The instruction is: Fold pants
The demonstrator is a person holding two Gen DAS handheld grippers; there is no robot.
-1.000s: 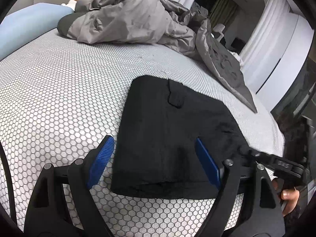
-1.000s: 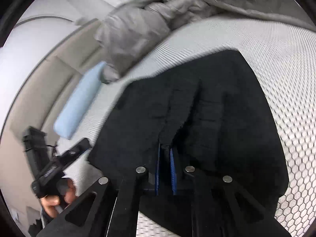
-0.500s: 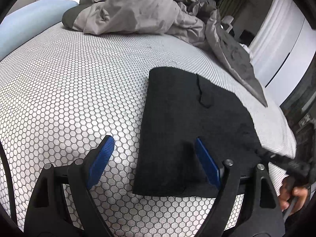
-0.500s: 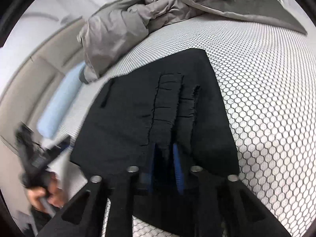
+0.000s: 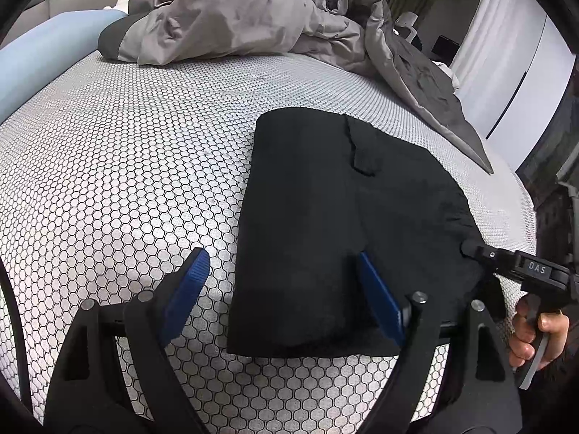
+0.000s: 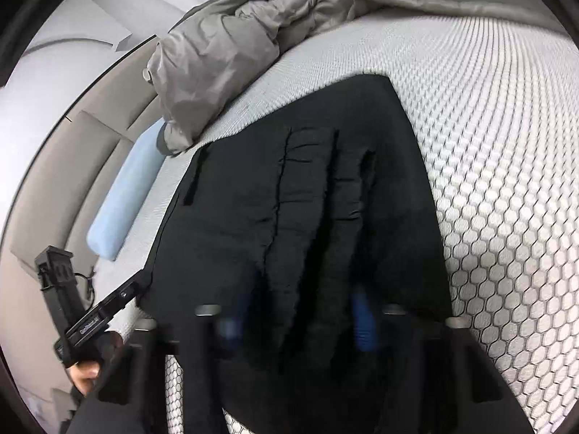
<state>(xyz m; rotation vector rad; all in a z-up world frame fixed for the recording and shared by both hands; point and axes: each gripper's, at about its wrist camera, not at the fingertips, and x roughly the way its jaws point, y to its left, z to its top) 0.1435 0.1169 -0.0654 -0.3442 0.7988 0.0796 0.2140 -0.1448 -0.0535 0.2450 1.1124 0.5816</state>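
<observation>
Folded pants (image 5: 325, 224) on bed (image 5: 119, 166), long axis running away | left hand-held gripper (image 5: 286, 289) spread wide, straddling near-left edge | right hand-held gripper (image 6: 296, 318) closing astride a fabric ridge.

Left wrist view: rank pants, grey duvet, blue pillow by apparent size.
1. Pants, though nearest the camera, so inflated.
2. Grey duvet, similar in area, farther back and cut off by the frame; unsure against the pants.
3. Blue pillow, partly cropped.

A rumpled grey duvet (image 5: 231, 18) is lying heaped at the far side of the honeycomb-patterned mattress (image 5: 108, 166); a pale blue pillow (image 6: 126, 195) is resting along the mattress edge, against a beige headboard (image 6: 90, 144); white curtains (image 5: 506, 54) are hanging beyond.
</observation>
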